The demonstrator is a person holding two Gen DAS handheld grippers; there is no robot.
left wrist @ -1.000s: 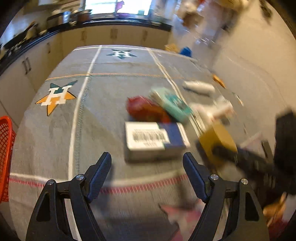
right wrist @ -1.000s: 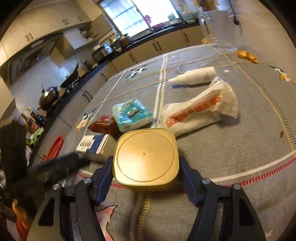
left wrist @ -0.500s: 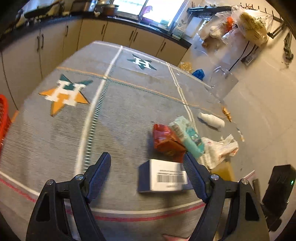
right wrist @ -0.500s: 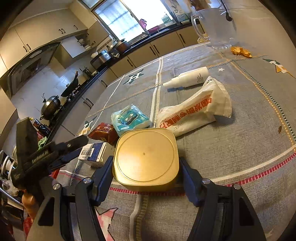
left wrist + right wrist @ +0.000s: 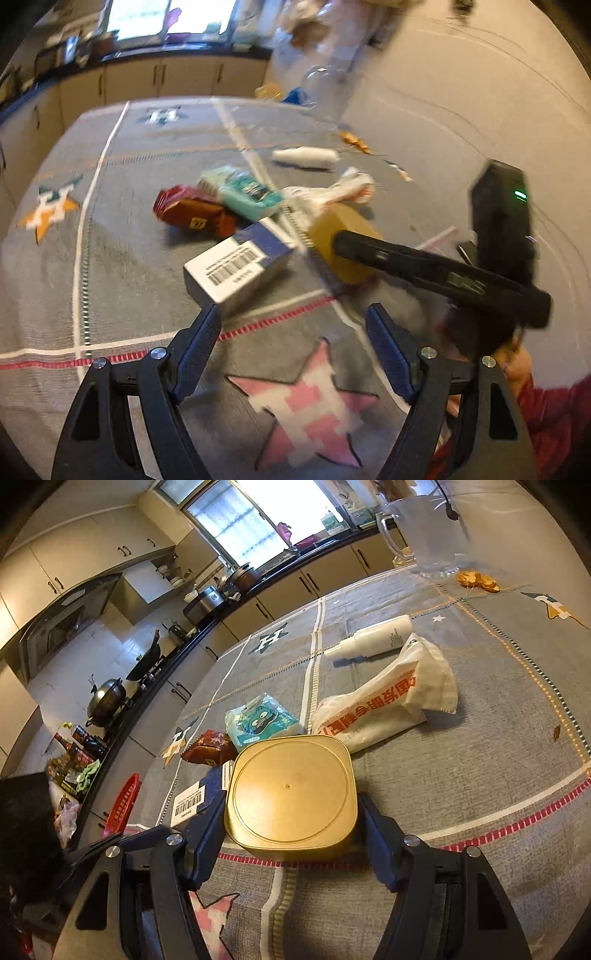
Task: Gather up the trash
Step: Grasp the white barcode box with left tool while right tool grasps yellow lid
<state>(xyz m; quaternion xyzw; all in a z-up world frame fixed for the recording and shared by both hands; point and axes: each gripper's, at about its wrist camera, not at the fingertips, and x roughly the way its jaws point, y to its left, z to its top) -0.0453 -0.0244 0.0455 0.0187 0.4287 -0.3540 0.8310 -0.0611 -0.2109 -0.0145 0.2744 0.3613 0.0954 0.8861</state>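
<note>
The surface [image 5: 498,738] is wearing a grey woven cloth with stitched lines and star patches, giving a soft, grippy bed under the scattered trash. Largest of the litter, a white plastic bag [image 5: 384,705] with red lettering is lying crumpled at the far right; it is looking limp and light, best pinched at a bunched fold. Nearest, a gold square tin [image 5: 291,794] with rounded corners is sitting between the jaws of the right gripper [image 5: 291,834], whose pads are bracketing its smooth sides; whether they are pressing I cannot tell. It is looking rigid, slick and likely to slip unless held squarely across its flat walls. Left of it, a white-and-blue carton [image 5: 236,266] with a barcode is resting just beyond the left gripper [image 5: 293,332], which is standing open and empty; stiff card, probably light, easy across its narrow faces. Farther off, a teal tissue pack [image 5: 260,722] and a red foil wrapper [image 5: 208,746] are lying touching, both soft and crinkly, and a white bottle [image 5: 373,637] is lying on its side, prone to rolling.
</note>
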